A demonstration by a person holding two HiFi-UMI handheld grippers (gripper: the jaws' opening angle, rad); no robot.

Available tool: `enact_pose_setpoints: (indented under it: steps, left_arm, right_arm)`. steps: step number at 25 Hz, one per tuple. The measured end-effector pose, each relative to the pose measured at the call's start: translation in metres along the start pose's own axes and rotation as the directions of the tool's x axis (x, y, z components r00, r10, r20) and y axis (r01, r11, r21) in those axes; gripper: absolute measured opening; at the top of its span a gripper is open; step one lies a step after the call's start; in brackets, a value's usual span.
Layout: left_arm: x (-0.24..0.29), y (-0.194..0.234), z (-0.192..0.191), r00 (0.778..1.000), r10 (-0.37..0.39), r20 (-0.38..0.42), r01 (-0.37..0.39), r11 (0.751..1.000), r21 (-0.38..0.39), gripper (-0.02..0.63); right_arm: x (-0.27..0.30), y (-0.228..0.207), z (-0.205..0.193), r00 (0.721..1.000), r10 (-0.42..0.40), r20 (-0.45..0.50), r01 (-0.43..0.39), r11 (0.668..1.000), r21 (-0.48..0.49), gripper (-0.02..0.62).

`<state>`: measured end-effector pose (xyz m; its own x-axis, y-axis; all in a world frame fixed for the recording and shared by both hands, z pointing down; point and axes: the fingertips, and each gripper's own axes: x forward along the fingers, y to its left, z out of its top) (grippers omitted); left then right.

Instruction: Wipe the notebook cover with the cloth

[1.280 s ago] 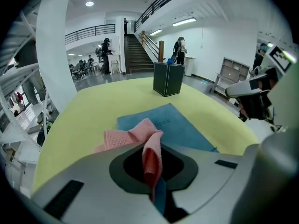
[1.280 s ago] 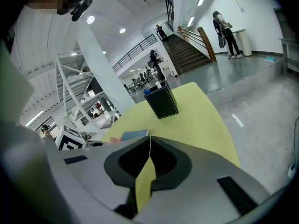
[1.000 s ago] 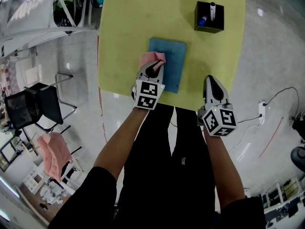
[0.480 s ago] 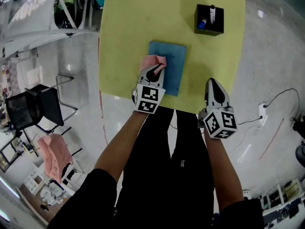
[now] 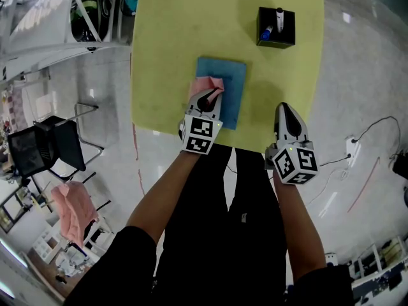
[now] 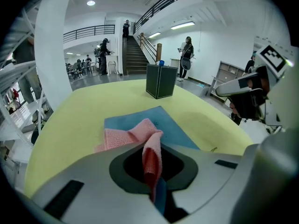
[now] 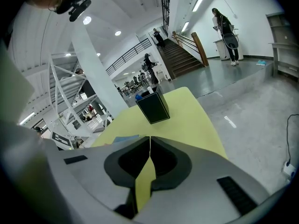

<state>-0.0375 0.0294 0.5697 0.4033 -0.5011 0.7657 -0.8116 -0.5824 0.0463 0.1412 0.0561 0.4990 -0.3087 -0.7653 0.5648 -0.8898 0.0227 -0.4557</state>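
A blue notebook [image 5: 230,88] lies flat on the yellow table [image 5: 172,37], near its front edge. A pink cloth [image 5: 205,84] rests on the notebook's left part, and my left gripper [image 5: 206,98] is shut on it. The left gripper view shows the cloth [image 6: 135,136] bunched on the blue cover [image 6: 175,127], one fold pinched between the jaws. My right gripper [image 5: 285,112] hovers at the table's front right edge, jaws shut with nothing in them. Its own view shows the jaw tips [image 7: 149,141] touching.
A black pen holder [image 5: 276,27] with markers stands at the table's far right; it also shows as a dark box [image 6: 160,80] [image 7: 153,107] ahead of both grippers. A black chair [image 5: 44,146] and another pink cloth [image 5: 73,209] sit on the floor to the left.
My left gripper has drawn the cloth slightly down the notebook's left side toward the front edge. The right gripper has stayed in place.
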Motion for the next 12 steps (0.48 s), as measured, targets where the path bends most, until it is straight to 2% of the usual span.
enact_pose_setpoints:
  steps: [12]
  left_arm:
    - [-0.0006, -0.0076, 0.0007, 1.0, -0.016, 0.005, 0.016, 1.0, 0.002, 0.031]
  right_arm:
    - [-0.0038, -0.0026, 0.0005, 1.0, -0.006, -0.003, 0.006, 1.0, 0.024, 0.032]
